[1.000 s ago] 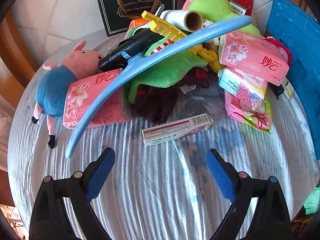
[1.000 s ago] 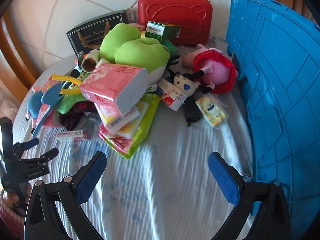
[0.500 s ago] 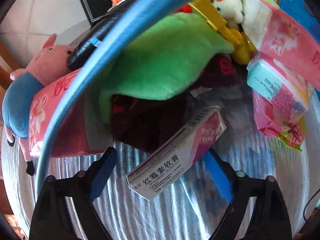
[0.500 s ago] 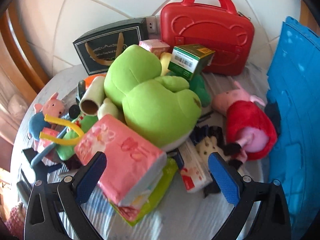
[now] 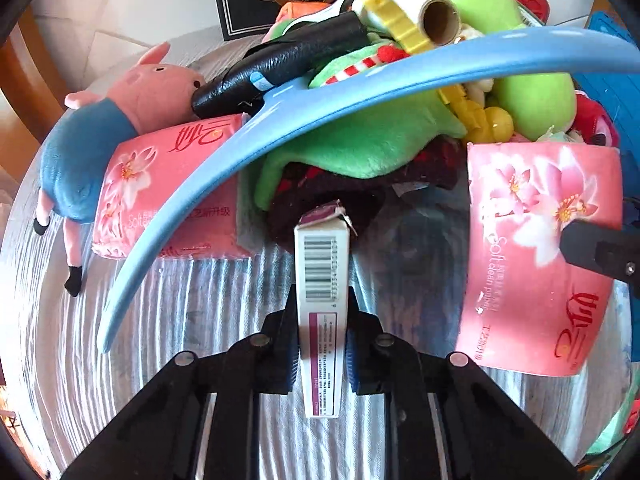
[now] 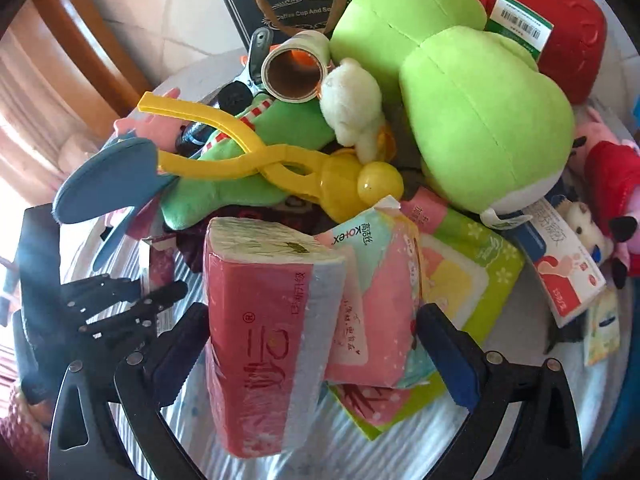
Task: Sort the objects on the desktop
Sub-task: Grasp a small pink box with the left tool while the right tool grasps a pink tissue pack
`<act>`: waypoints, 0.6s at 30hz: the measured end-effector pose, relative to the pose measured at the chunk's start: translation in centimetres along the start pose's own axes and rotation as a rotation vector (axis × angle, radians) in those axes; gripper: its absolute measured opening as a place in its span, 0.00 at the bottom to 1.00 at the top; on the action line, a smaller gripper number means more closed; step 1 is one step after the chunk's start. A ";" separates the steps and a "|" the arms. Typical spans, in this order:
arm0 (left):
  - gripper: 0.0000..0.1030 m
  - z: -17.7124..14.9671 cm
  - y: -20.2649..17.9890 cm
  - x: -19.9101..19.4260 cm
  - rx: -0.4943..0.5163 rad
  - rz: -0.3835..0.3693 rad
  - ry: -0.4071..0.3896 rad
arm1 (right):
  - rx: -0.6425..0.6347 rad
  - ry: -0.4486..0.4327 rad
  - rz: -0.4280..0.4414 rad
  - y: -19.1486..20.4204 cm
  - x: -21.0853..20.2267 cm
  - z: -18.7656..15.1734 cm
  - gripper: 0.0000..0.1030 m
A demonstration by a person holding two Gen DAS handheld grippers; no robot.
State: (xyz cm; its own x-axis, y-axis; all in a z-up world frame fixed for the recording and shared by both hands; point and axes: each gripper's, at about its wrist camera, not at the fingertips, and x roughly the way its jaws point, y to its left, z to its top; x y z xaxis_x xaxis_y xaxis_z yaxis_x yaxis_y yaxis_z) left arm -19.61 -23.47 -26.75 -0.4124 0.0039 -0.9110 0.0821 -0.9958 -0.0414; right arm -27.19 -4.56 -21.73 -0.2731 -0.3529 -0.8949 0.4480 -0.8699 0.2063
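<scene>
Left gripper (image 5: 322,344): jaws clenched on the small medicine carton (image 5: 321,300), which stands on edge between the pads with its barcode face toward the camera and its torn flap pointing at the pile. The carton is judged light and thin-walled; a hold across the narrow faces near mid-length, as here, should keep it from crushing or pivoting.

Right gripper (image 6: 312,344): jaws spread wide on either side of the pink tissue pack (image 6: 264,344); the pads do not appear to press it, so it counts as unclamped. The pack leans against the sanitary-pad packet (image 6: 376,300) at the front edge of the heap. Its film wrap looks slippery and its filling soft, so a squeeze across the broad sides at mid-height seems best.

Surroundings: blue hanger (image 5: 280,120), yellow tongs toy (image 6: 256,152), green plush (image 6: 472,104) and pig doll (image 5: 104,128) crowd the round table (image 5: 160,360).
</scene>
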 end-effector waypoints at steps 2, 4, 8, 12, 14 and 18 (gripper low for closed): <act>0.18 -0.4 -0.3 -1.4 0.006 -0.014 -0.025 | 0.017 0.002 -0.021 0.0 -0.9 -0.7 1.00; 0.18 -0.8 -0.4 -2.5 0.018 -0.032 -0.046 | 0.038 -0.020 -0.020 0.1 -2.2 -1.6 1.00; 0.18 -1.1 -1.4 -3.0 0.034 -0.030 -0.064 | 0.066 -0.031 0.036 0.4 -3.5 -3.1 1.00; 0.18 -1.9 -2.5 -3.1 0.049 -0.031 -0.077 | 0.115 -0.009 0.067 0.1 -2.4 -3.5 1.00; 0.18 -2.4 -2.5 -2.7 0.050 -0.032 -0.074 | 0.155 -0.006 0.098 0.0 -2.1 -3.9 1.00; 0.18 -2.3 -1.7 -2.4 0.028 -0.043 -0.066 | 0.150 -0.004 0.080 1.3 -1.3 -3.1 0.99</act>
State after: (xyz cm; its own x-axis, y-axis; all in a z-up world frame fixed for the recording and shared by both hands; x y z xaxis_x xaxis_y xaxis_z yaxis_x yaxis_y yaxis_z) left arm -16.65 -21.57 -25.46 -0.4737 0.0415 -0.8797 0.0381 -0.9970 -0.0675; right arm -23.64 -4.18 -21.51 -0.2451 -0.4240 -0.8719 0.3362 -0.8807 0.3338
